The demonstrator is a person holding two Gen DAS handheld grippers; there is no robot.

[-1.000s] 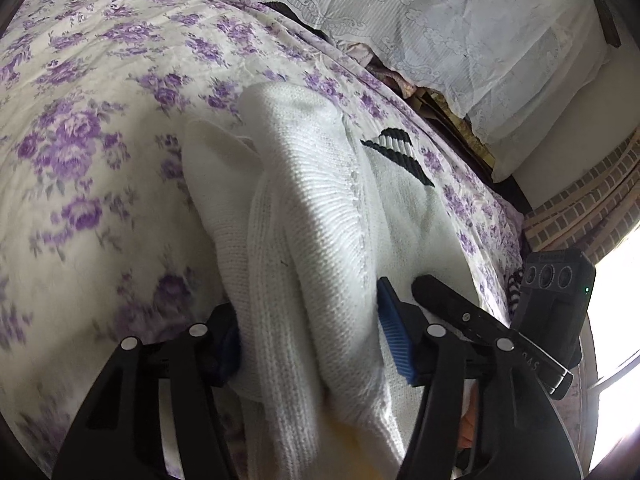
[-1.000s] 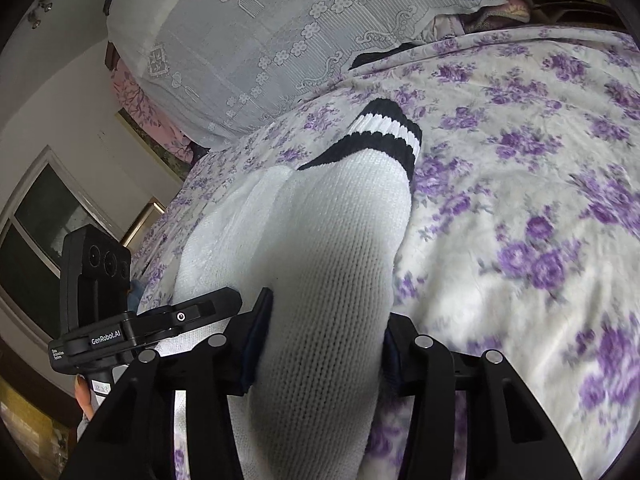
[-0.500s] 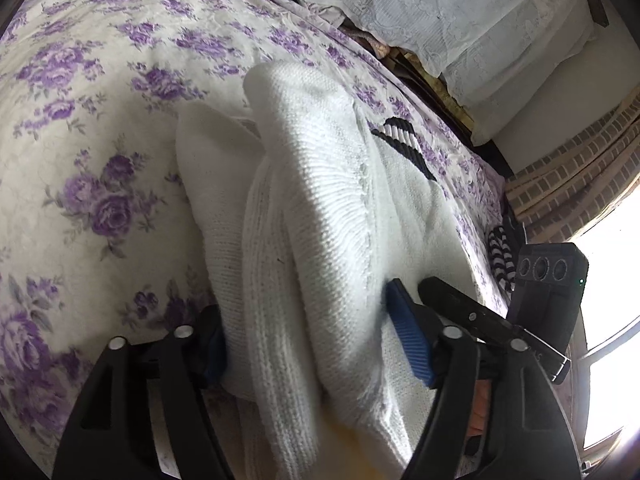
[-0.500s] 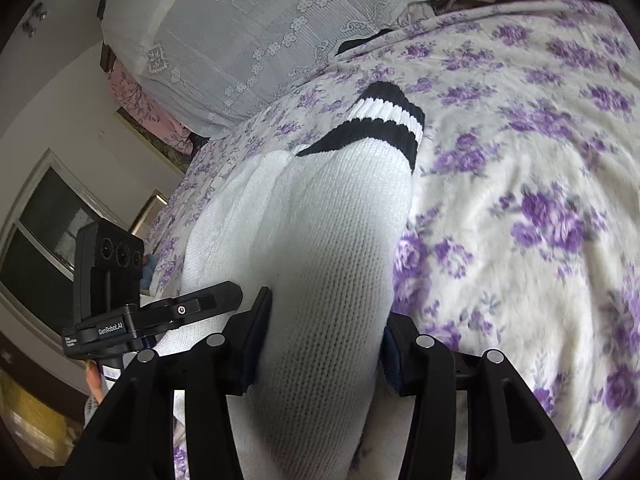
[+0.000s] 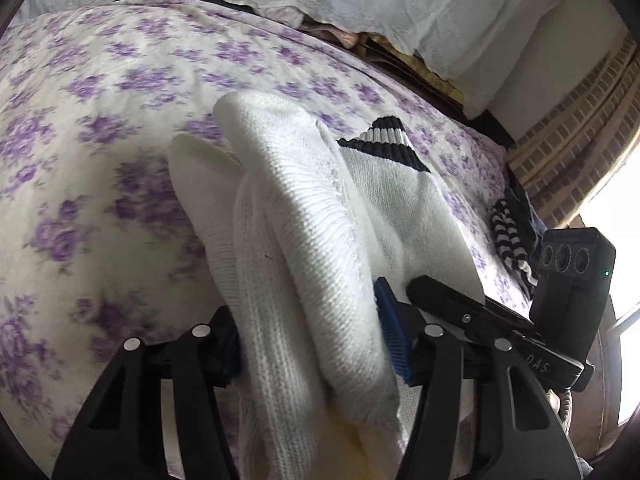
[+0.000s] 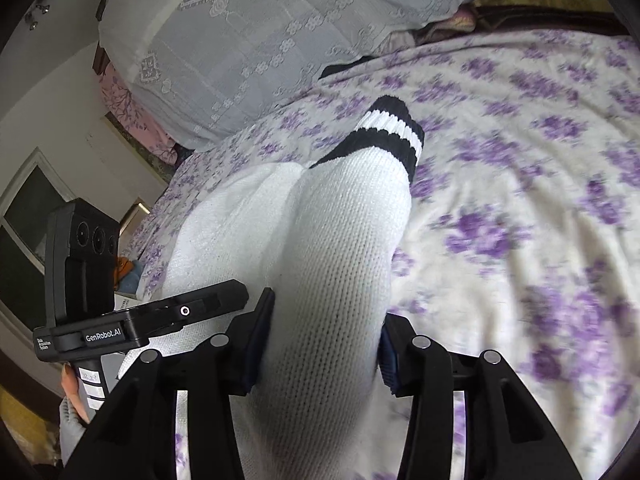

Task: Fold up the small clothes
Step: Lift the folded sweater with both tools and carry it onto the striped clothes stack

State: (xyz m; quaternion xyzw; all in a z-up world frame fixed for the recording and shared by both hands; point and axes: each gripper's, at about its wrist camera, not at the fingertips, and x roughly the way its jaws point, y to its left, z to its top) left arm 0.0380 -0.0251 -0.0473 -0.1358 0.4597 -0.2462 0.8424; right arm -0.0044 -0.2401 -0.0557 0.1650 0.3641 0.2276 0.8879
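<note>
Socks, white knit with a black-striped cuff, are lifted off the bedspread, held between both grippers. Progress, as judged: the pair appears stacked and doubled over, one toe end hanging forward beside another in the left view, so the fold looks begun or largely made. Setting the bundle down flat and releasing it is not yet done. Whether a second fold is intended cannot be told.

Left gripper: jaws about half apart, with the bunched knit filling the gap. Its jaws have just been closing. The blue pads press against the fabric on both sides, so it reads as clamped on the socks.

Right gripper: jaws likewise about half apart and clamped on the socks, near the foot end. The cuff points away from it, over the bedspread.

Other items: a lace-covered pillow lies at the far edge of the bed. A striped dark garment lies near the bed's right side in the left view, untouched; it may be further work.
</note>
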